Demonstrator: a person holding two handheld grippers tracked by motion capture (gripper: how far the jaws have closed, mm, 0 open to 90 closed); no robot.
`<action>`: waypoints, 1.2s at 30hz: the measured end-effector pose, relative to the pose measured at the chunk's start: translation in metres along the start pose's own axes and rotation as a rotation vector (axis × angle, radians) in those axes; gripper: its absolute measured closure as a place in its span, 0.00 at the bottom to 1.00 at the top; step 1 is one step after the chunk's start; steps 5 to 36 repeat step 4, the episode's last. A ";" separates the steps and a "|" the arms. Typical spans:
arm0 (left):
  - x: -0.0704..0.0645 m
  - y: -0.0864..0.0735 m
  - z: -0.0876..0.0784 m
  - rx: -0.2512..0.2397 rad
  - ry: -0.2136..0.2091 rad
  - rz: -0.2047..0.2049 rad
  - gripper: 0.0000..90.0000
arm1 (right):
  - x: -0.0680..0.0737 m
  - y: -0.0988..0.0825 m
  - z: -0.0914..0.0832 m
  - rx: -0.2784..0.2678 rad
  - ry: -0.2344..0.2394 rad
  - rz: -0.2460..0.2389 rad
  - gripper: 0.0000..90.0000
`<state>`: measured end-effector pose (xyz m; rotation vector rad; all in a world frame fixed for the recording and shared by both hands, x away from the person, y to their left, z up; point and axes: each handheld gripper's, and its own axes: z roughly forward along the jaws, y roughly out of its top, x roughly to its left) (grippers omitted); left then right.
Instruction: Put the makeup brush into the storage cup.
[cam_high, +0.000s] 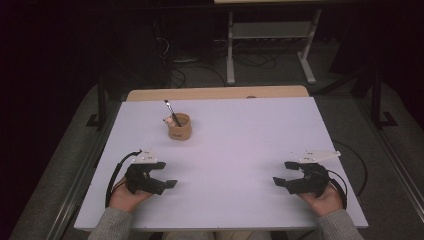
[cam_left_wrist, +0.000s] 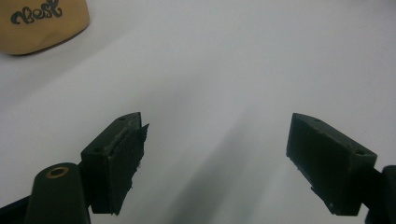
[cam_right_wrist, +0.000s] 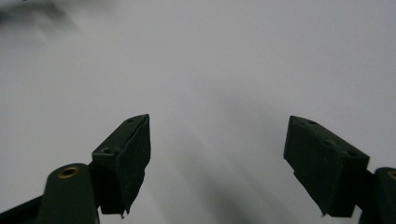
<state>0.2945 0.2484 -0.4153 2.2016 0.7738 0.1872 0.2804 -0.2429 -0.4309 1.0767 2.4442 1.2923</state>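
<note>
A tan cup (cam_high: 179, 127) with a thin utensil and a small pink thing in it stands on the white table (cam_high: 235, 140), toward the back left. Dark lettering marks the cup's side (cam_left_wrist: 44, 21) in the left gripper view. My left gripper (cam_high: 165, 175) rests near the front left edge in a person's hand, jaws wide apart and pointing inward, with bare table between them (cam_left_wrist: 215, 140). My right gripper (cam_high: 284, 173) lies at the front right in the other hand, its jaws also spread with bare table between them (cam_right_wrist: 217, 140).
A wooden tabletop strip (cam_high: 215, 93) shows behind the white surface. Beyond it a white metal frame (cam_high: 270, 45) and cables lie on the dark floor. Black cables trail from both grippers near the table's sides.
</note>
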 end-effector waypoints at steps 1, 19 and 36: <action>0.000 0.000 0.000 -0.007 0.002 -0.002 0.21 | 0.000 0.000 0.000 -0.002 0.000 -0.002 0.25; 0.000 0.000 -0.002 -0.011 0.001 -0.008 0.21 | -0.001 0.000 -0.001 -0.009 -0.003 -0.009 0.25; 0.000 0.000 -0.002 -0.011 0.001 -0.008 0.21 | -0.001 0.000 -0.001 -0.009 -0.003 -0.009 0.25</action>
